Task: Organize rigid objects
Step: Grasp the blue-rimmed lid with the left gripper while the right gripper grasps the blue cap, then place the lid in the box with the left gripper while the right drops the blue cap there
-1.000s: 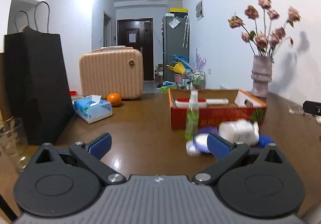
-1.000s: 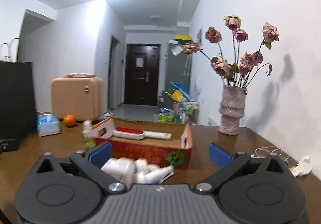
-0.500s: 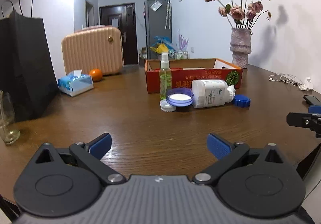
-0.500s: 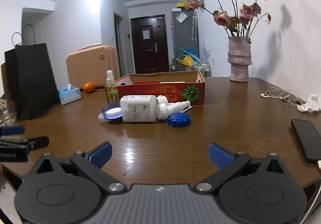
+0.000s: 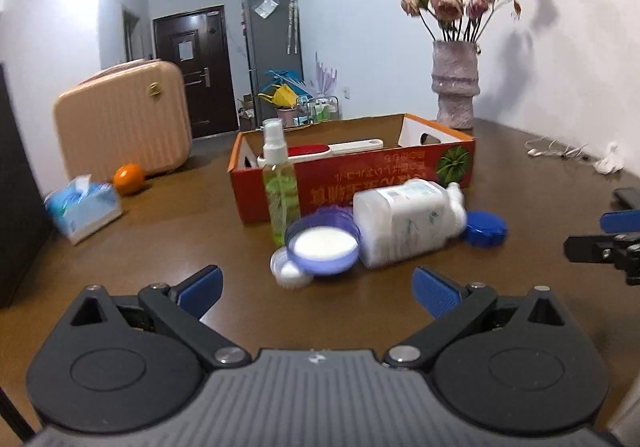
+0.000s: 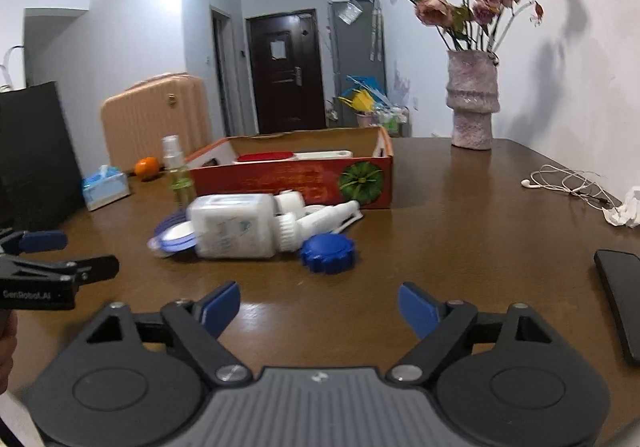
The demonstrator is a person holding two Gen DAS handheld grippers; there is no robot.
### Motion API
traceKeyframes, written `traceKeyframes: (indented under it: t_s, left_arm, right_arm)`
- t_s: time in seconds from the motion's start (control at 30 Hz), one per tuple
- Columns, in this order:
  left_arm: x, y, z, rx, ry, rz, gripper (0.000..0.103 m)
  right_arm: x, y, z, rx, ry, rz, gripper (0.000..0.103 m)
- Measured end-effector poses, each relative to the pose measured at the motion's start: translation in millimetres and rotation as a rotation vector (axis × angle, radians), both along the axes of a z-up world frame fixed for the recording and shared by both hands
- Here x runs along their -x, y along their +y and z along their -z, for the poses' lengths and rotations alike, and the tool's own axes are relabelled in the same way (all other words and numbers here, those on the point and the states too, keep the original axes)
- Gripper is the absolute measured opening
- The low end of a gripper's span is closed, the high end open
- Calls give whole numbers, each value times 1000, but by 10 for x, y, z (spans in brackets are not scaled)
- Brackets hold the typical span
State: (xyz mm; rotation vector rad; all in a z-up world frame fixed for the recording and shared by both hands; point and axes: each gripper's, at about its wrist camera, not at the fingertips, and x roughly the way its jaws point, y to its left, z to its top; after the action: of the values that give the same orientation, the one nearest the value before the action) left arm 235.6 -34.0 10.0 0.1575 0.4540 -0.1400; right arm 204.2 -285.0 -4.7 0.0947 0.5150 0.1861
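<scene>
A red cardboard box [image 5: 360,183] [image 6: 296,175] stands mid-table with a red-and-white lint brush [image 5: 320,150] inside. In front of it lie a white bottle [image 5: 404,223] [image 6: 232,227] on its side, a purple-rimmed lid [image 5: 322,245], a small white cap [image 5: 290,271], a blue cap [image 5: 485,229] [image 6: 328,253] and a white tube [image 6: 332,215]. A green spray bottle [image 5: 280,183] [image 6: 178,175] stands upright. My left gripper [image 5: 316,289] is open and empty, just short of the lids. My right gripper [image 6: 320,307] is open and empty, short of the blue cap.
A black paper bag [image 6: 36,151], a tissue pack [image 5: 82,207], an orange [image 5: 128,179] and a pink suitcase [image 5: 124,123] are on the left. A vase of dried roses [image 6: 472,103], earphones [image 6: 560,181], crumpled tissue [image 6: 624,207] and a phone [image 6: 620,295] are on the right.
Both grippers have come closer to the pile in front of the box after pulling back earlier; the objects now look larger. Both stay open and empty.
</scene>
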Motion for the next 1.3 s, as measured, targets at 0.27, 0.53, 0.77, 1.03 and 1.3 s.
traceKeyframes:
  t_s: [0.27,0.53,0.77,1.03,1.3]
  left_arm:
    - [-887,-97,146,-39,162,43,92]
    - [-1087,-123,242,-52,185,35,69]
    - [-926,-109,102,-48,129,16,69]
    - [-254,-39,-220,-1,51,-23,69]
    - [478,26,-238,57,57,-49,69]
  right_arm:
    - [-777,-45,116,11,68,-22,76]
    - [-1297,76,257,27,126,-64,72]
    - [-1306,138,295,44,135,-100,52]
    - [-799,40,93,9,74,-109,52]
    - [-119,52,-44,-26,23,-137,52]
